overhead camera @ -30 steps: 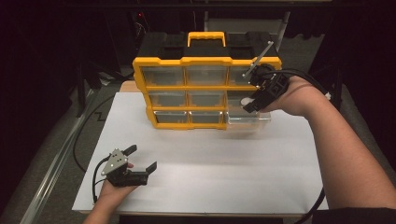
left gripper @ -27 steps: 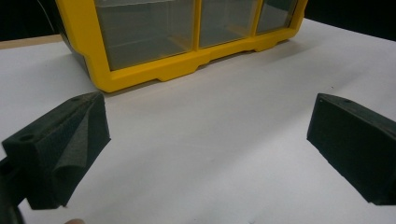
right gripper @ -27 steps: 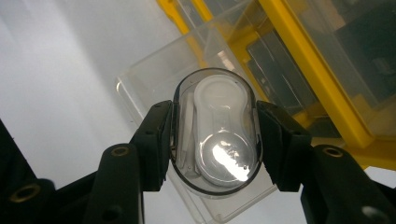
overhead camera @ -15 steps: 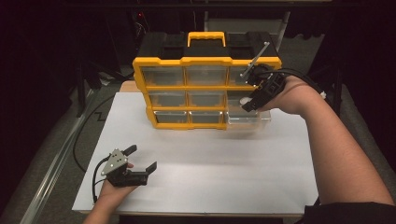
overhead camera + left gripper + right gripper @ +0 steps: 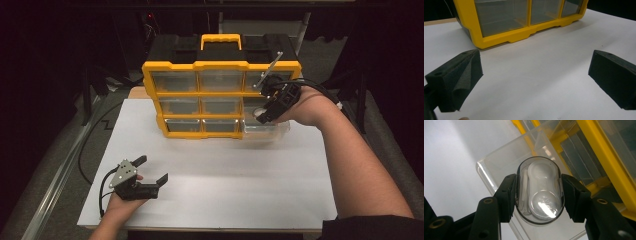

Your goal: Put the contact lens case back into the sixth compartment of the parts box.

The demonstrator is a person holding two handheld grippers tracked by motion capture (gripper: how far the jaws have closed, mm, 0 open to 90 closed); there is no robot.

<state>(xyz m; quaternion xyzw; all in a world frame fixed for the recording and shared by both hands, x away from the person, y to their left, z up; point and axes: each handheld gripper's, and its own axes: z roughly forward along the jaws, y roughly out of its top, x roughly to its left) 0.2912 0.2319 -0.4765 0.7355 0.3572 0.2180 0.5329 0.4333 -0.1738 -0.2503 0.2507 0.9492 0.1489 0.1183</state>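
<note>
High view is showing the left gripper (image 5: 151, 169) nearest the person, resting on the white desk (image 5: 225, 190) with its fingers (image 5: 459, 77) spread wide and gripping nothing. Farther off, the right gripper (image 5: 267, 107) is hovering at the right edge of the yellow organizer (image 5: 220, 65), just over the clear drawer (image 5: 267, 131) that is sticking out of the bottom row.

Right gripper view is showing its fingers (image 5: 506, 195) pressing on both long sides of a small clear oval case (image 5: 539, 192), about half closed, with the open drawer lying directly behind it. A white, spoon-like piece is sitting inside the case.

The case is probably light, stiff and smooth, so it could be slipping under a loose hold; gripping across the narrow width, as now, looks like the safest place. Thin plastic may crack under hard squeezing.

No brand, label or writing is readable on the case, drawer or organizer.
</note>
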